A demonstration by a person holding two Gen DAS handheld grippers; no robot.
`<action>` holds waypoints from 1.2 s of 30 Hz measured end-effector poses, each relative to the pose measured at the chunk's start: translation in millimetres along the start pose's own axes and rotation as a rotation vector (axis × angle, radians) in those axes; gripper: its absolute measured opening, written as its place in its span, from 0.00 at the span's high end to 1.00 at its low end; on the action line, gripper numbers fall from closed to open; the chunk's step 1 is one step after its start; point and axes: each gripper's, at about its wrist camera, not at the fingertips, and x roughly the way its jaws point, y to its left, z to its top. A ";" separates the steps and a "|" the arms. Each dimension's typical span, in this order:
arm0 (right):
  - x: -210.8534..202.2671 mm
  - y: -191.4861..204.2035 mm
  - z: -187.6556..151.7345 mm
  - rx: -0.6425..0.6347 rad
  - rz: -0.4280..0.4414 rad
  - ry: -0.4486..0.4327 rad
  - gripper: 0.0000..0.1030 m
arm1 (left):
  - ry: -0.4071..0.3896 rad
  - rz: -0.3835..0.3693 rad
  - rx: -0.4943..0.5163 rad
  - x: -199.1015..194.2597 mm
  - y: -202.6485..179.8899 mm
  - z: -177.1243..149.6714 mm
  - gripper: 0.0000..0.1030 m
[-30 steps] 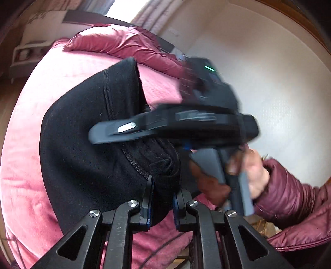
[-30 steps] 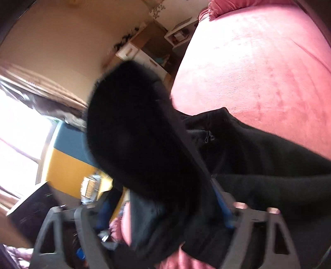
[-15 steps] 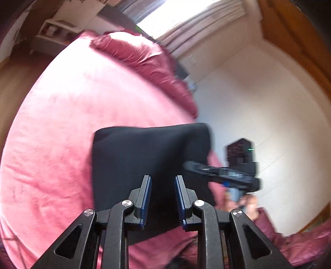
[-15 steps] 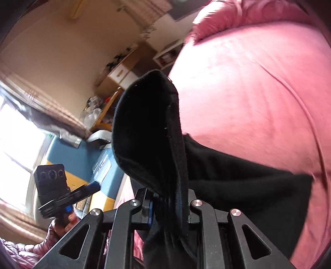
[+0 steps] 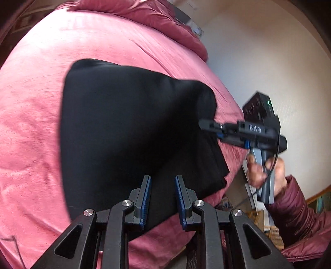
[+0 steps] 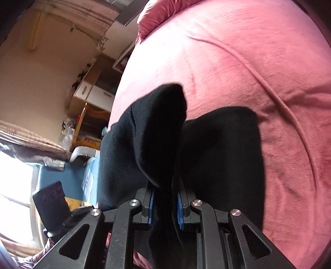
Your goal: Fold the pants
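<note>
The black pants (image 5: 128,134) lie folded on the pink bed (image 5: 31,115). The right gripper (image 6: 164,203) has its jaws clamped on a raised edge of them; the left gripper (image 5: 161,198) hovers above, jaws apart and empty. Best to lay that edge down flat, corners matched, then let go.

A home bedroom: wide bed under a pink plush blanket (image 6: 258,62), rumpled quilt (image 5: 165,18) at its head, white-fronted wooden drawer unit (image 6: 93,93) against a cream wall, curtained window (image 6: 14,175) bright with daylight, cluttered wooden shelf (image 6: 89,128) alongside.
</note>
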 end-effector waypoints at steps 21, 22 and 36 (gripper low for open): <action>-9.6 0.1 -10.7 0.019 0.015 0.033 0.37 | -0.099 -0.024 -0.059 -60.4 29.0 0.4 0.77; -4.5 3.7 -10.5 0.003 -0.002 0.050 0.37 | -0.106 -0.015 -0.067 -63.3 32.2 0.6 0.77; -31.7 41.6 -14.3 -0.195 -0.087 0.008 0.86 | -0.138 0.008 -0.009 -82.3 30.0 -1.5 0.77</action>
